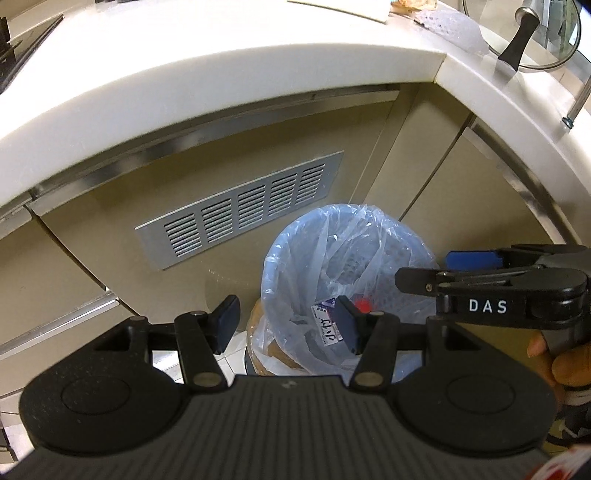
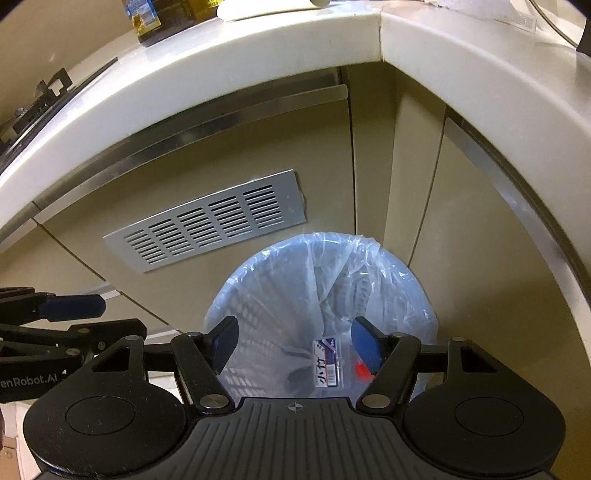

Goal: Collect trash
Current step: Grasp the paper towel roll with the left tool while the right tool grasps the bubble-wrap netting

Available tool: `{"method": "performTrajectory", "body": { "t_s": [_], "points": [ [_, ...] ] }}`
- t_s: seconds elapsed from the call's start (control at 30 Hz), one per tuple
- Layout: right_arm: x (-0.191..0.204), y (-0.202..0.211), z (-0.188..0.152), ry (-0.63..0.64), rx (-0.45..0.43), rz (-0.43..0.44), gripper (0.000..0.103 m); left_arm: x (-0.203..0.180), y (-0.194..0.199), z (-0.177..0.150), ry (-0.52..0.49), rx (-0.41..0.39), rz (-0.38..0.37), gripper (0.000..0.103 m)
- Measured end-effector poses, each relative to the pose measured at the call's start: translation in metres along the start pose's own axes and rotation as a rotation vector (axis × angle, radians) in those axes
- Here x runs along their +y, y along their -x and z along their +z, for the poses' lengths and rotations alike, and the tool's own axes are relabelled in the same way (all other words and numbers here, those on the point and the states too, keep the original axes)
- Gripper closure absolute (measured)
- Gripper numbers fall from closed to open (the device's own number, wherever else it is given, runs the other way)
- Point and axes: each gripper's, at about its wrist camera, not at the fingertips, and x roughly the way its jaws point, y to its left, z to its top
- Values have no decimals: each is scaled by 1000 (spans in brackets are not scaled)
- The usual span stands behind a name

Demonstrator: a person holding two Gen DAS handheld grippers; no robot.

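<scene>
A blue mesh trash bin [image 1: 295, 243] [image 2: 258, 280] lined with a clear plastic bag stands on the floor in the corner of the cabinets. At its bottom lie a clear labelled packet [image 1: 325, 321] [image 2: 327, 365] and something red [image 1: 363, 305] [image 2: 360, 369]. My left gripper [image 1: 287, 323] hovers over the bin's left side, open, with nothing between its pads. My right gripper [image 2: 295, 345] hangs right above the bin mouth, open and empty; in the left wrist view the right gripper [image 1: 436, 269] reaches in from the right. The left gripper [image 2: 96, 317] shows at the left edge of the right wrist view.
A metal vent grille [image 1: 240, 214] [image 2: 207, 218] sits in the cabinet door behind the bin. The white countertop edge [image 1: 221, 74] overhangs above. A glass pot lid [image 1: 532, 33] and a bottle [image 2: 146, 18] rest on the counter. A brown-lined container [image 1: 266, 339] stands against the bin's left.
</scene>
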Motion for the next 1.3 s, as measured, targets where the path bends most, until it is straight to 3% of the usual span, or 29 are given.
{"method": "performTrajectory", "body": {
  "t_s": [0.23,0.5,0.77,0.93,1.2,1.3],
  "points": [
    [9,32,10,0,-52,-5,35,1,25,14,1,-39,-17,50],
    [19,91,39,-12,-191,-23,35,-4,64,47,0,-127,-56,47],
    [13,132,66,-79,-322,-111,35,-11,90,92,-47,-241,-96,38],
    [-2,150,82,-113,-373,-153,35,-16,89,124,-91,-289,-99,28],
    [-45,138,119,-67,-365,-133,35,-25,67,169,-123,-307,-74,26],
    [-66,130,138,-32,-368,-138,35,-35,57,184,-189,-314,-51,26]
  ]
}}
